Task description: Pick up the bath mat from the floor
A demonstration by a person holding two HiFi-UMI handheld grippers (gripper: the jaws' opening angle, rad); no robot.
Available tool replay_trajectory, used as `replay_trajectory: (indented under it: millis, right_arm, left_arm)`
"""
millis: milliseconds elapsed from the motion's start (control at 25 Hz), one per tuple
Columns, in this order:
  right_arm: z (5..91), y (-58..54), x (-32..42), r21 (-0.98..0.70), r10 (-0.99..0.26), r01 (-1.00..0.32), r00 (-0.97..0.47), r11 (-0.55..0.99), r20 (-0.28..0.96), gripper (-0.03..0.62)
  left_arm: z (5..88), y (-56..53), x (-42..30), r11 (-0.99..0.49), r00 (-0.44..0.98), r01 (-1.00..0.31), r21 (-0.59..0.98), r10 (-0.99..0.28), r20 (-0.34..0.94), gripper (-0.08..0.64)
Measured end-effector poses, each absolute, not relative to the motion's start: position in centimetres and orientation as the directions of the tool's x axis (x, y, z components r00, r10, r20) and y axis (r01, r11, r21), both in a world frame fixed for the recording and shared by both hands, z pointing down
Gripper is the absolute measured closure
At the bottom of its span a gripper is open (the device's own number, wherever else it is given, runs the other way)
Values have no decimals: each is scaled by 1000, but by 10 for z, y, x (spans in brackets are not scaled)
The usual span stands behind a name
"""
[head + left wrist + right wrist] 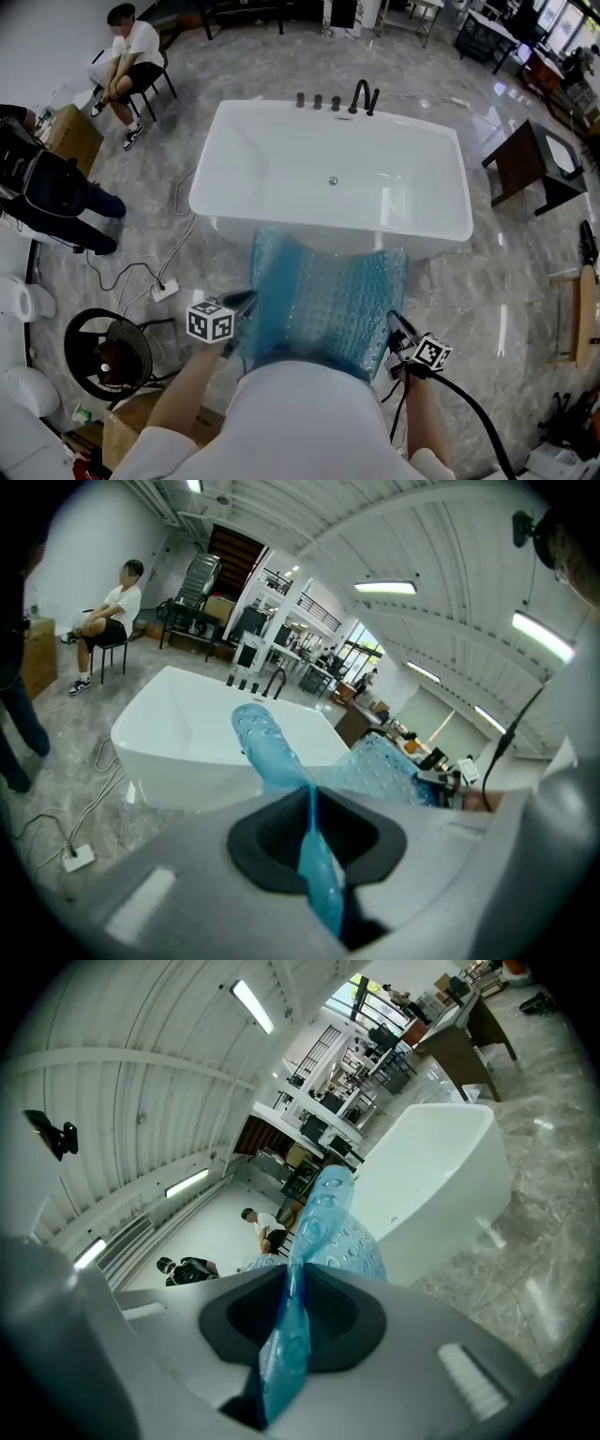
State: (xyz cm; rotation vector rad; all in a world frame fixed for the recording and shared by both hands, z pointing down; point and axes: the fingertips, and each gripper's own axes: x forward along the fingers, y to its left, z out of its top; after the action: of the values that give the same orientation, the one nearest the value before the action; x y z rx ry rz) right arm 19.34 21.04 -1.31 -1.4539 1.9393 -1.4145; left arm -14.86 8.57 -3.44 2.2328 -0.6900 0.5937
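Note:
A translucent blue bath mat with rows of round bumps hangs stretched between my two grippers, lifted in front of the white bathtub. My left gripper is shut on the mat's left corner; in the left gripper view the blue mat runs pinched between the jaws. My right gripper is shut on the right corner, and in the right gripper view the mat is clamped edge-on between the jaws. The mat's far end droops toward the tub's near wall.
The tub has black taps on its far rim. A round black fan, a power strip with cables and a cardboard box lie at the left. A seated person and a dark side table stand further off.

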Motion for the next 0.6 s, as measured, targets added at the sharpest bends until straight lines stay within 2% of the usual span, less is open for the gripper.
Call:
replay_trajectory:
  millis: [600]
  right_arm:
    - [-20,194,189,-857,-865,-514,-439,19,244,535]
  left_arm:
    - [-30,79,-148,-595,748,-633,496,-304,589,529]
